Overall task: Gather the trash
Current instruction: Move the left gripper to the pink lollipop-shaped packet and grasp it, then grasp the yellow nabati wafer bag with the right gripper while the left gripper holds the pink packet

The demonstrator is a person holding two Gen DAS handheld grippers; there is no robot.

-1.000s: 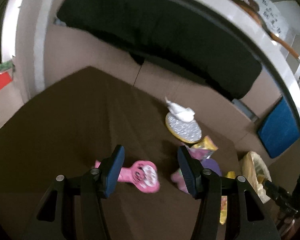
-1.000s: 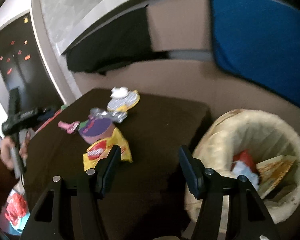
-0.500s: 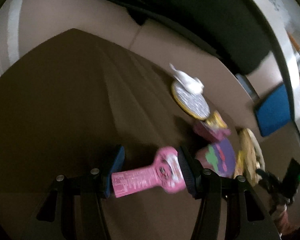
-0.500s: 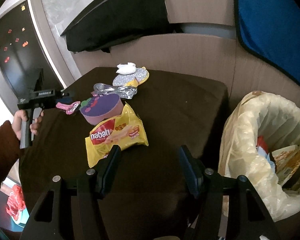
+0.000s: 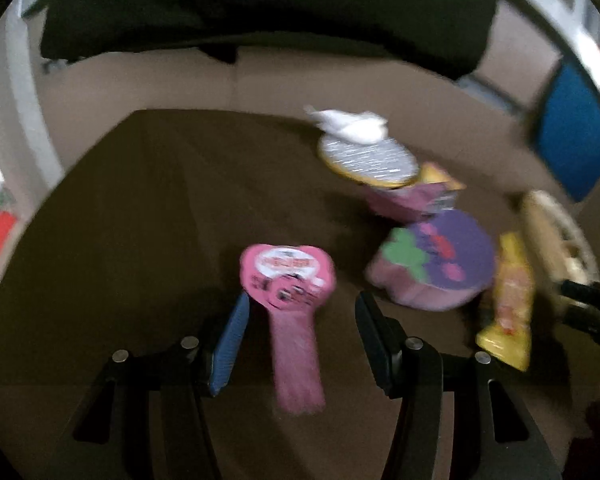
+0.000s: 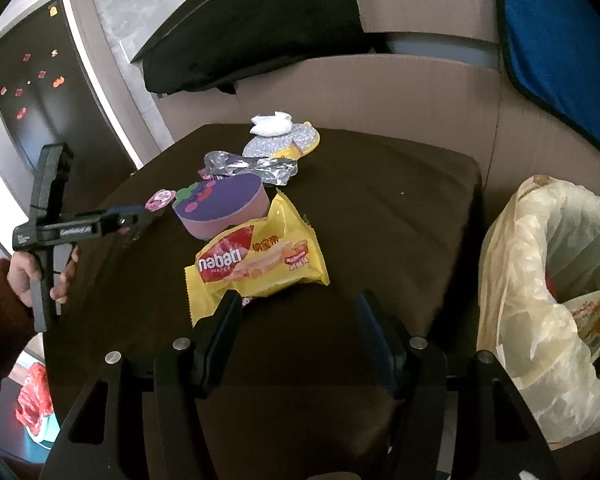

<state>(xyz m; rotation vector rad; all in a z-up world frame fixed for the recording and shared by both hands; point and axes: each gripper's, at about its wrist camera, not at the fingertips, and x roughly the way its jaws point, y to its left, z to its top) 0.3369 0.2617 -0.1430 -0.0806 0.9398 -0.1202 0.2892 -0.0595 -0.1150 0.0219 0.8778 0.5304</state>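
Note:
A pink paddle-shaped wrapper (image 5: 288, 276) lies on the dark brown table (image 5: 140, 220). Its narrow tail runs back between the fingers of my left gripper (image 5: 300, 302), which stands open with the pads clear of it. In the right wrist view, that left gripper (image 6: 140, 216) points at the pink wrapper (image 6: 160, 199). My right gripper (image 6: 298, 304) is open and holds nothing. It hovers just in front of a yellow Nabati wafer pack (image 6: 260, 264), whose corner lies by the left finger. A purple-topped cup (image 6: 220, 204) sits behind the pack.
Behind the cup lie crumpled foil (image 6: 252, 166), a silver round lid (image 6: 284, 142) and a white tissue (image 6: 270, 124). To the right of the table (image 6: 380, 220) stands a bin with a plastic liner (image 6: 540, 240), with some trash inside. A person's hand (image 6: 24, 276) holds the left gripper.
My left gripper sank toward the pink wrapper and rolled, so the wrapper now lies lengthwise between its fingers. The right gripper moved left and down, from the bin toward the yellow pack.

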